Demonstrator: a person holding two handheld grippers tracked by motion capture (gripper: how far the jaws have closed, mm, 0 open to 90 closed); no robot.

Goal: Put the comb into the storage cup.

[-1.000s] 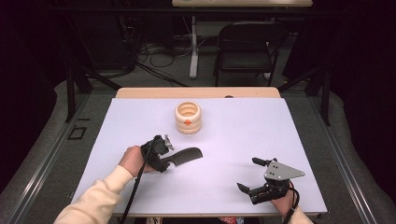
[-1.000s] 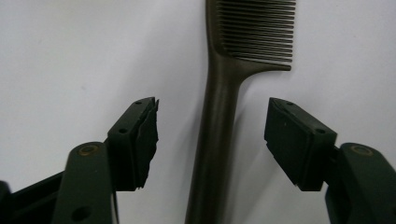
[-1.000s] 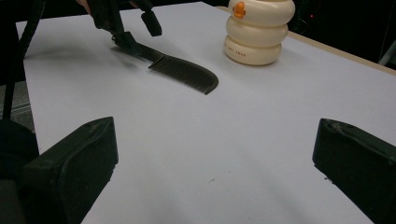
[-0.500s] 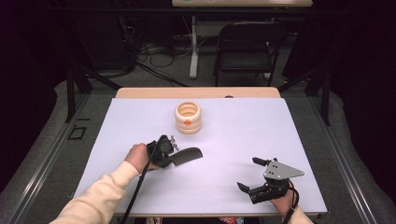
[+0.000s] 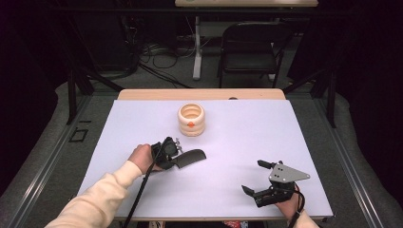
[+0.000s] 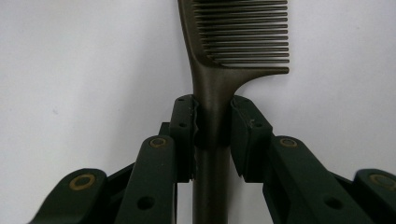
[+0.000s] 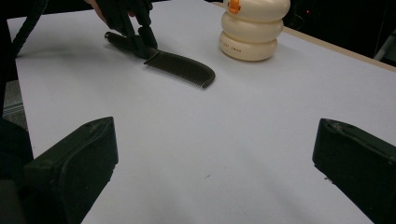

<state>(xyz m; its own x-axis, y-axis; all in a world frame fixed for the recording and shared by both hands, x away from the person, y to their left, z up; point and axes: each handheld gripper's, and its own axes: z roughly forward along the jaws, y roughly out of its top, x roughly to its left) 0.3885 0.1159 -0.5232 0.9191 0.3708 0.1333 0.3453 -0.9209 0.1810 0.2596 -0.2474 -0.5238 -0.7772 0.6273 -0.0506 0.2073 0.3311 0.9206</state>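
A white-covered worktop (image 5: 142, 118) seen from above, with a person's arms entering from the bottom edge. At the left, a forearm in a cream sleeve (image 5: 102, 194) reaches in; its hand holds the left claw (image 5: 177, 156), which has just been closing and now clamps the handle of a dark plastic comb (image 5: 190, 156). The comb lies flat on the worktop, left of centre, its toothed end pointing right. In the left gripper view the pads press on both sides of the handle; the handle's lower end is hidden behind the claw and the teeth are cut off at the top edge. Behind the comb, near the middle, stands a cream ribbed round container with an orange mark (image 5: 191, 119), apart from the comb. At the right, the right claw (image 5: 256, 179) rests low over the worktop, spread wide with nothing between its tips; its hand is mostly cut off by the bottom edge.
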